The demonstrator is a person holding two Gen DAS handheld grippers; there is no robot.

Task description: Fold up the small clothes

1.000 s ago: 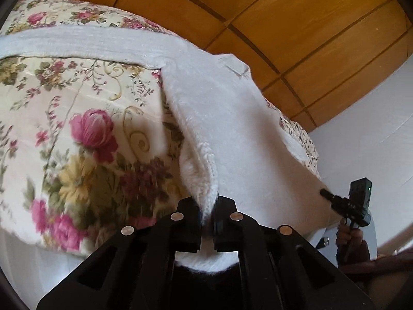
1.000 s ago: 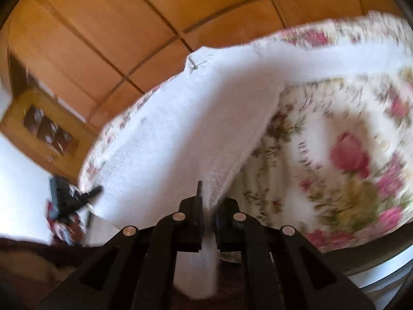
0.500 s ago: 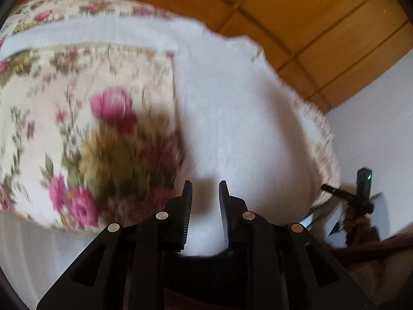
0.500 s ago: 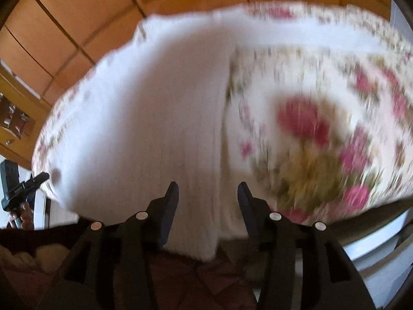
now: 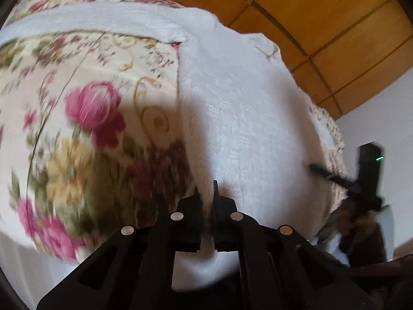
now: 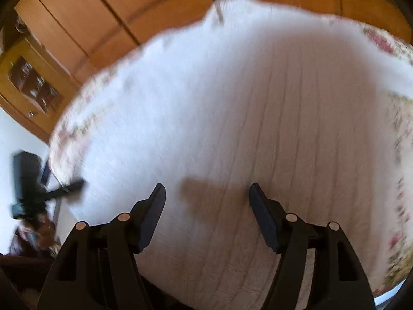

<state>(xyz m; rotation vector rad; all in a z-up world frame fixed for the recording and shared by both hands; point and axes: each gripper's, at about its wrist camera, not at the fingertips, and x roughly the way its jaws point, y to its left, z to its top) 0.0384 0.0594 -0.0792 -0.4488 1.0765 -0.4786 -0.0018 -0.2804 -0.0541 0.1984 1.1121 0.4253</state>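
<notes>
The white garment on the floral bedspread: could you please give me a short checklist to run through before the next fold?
1. White garment lies on the floral bedspread: ok.
2. Right gripper open and free of cloth: ok.
3. Left gripper nearly closed; whether it pinches the garment edge: cannot tell.
4. Garment surface smooth: not ok, long creases show in the right wrist view.
5. Sleeve folded fully in: cannot tell, both views are blurred.

A floral bedspread (image 5: 85,134) lies before orange wood panelling (image 5: 322,18).
</notes>
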